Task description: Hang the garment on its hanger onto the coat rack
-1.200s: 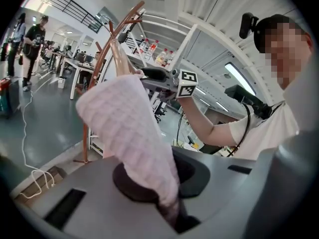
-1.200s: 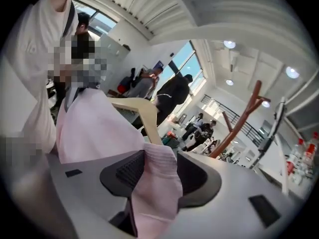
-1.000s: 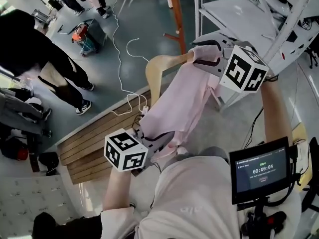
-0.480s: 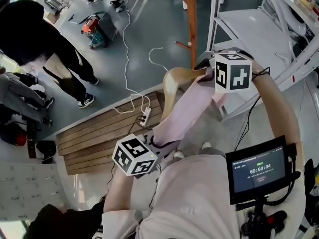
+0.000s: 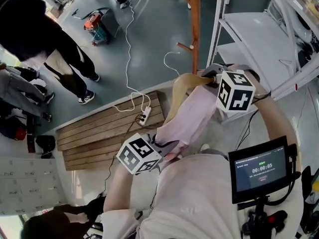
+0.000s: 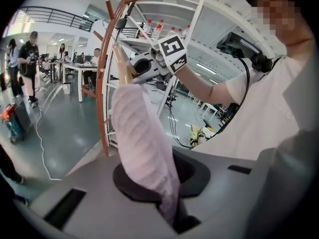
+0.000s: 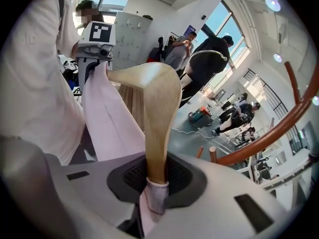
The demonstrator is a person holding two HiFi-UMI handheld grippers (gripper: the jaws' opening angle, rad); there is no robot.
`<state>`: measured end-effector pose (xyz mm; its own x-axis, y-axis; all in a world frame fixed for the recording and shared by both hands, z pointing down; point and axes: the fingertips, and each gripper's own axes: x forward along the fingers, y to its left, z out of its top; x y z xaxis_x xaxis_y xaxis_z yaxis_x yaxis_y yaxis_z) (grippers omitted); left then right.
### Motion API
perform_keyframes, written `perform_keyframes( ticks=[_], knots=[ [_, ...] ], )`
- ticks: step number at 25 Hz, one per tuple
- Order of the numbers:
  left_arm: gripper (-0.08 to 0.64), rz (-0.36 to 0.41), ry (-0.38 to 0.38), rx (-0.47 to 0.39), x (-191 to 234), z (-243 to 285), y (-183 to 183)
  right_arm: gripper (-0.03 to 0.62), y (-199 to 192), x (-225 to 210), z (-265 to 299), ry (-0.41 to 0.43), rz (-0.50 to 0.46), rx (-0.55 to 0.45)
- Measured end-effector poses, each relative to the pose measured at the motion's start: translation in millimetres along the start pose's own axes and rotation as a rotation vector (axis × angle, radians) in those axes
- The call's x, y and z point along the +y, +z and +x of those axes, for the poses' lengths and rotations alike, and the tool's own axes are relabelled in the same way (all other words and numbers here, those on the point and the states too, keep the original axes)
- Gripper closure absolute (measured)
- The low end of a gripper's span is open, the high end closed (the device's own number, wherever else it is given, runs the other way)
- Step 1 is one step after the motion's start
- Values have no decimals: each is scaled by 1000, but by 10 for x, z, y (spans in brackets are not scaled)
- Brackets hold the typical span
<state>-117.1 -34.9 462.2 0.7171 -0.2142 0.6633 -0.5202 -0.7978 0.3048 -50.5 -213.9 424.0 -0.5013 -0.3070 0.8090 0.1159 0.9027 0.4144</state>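
My left hand-held gripper (image 5: 167, 147) is low and near my body, its jaws nearly together and pinched on the bottom end of the pink garment (image 5: 192, 116). In the left gripper view the cloth rises out of the narrow slot between them (image 6: 172, 210) as a bunched, ribbed strip (image 6: 142, 138). My right hand-held gripper (image 5: 209, 73) is farther out and higher, and its jaws are closing. The right gripper view shows the pads (image 7: 152, 183) pressing on one end of the wooden hanger (image 7: 157, 108), with a fold of the garment caught just under that end. The hanger (image 5: 182, 86) curves away to the left from that grip. The garment hangs stretched between my two grippers, off the floor and not on the rack. The coat rack (image 5: 194, 19) is a reddish-brown wooden pole with short pegs, standing just beyond the hanger on the far side, and the hanger is not touching it. In the left gripper view its curved arms (image 6: 102, 83) rise behind the hanger (image 6: 119, 59). To the right of the rack is a white shelving unit (image 5: 249, 24). On the floor to the left lies a slatted wooden platform (image 5: 99, 138) with a power strip (image 5: 145, 116) on it, and a person in black (image 5: 30, 39) stands at the far left.
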Motion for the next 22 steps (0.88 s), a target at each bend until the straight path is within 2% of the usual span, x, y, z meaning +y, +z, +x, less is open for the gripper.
perform_keyframes(
  ticks=[6,12,17,22],
  knots=[
    [520,122,23,15,224,-85,242,523,-59,-253,-320,-180,61,-9],
    [520,236,28,48,484,-103,647,523,-223,-588,-573,-303,127,1],
    [520,297,61,70,617,-190,1075,523,-289,-960,-806,-355,154,-7],
    [520,354,103,72,747,-515,1583,523,-119,-1433,-1168,-422,146,-36]
  ],
)
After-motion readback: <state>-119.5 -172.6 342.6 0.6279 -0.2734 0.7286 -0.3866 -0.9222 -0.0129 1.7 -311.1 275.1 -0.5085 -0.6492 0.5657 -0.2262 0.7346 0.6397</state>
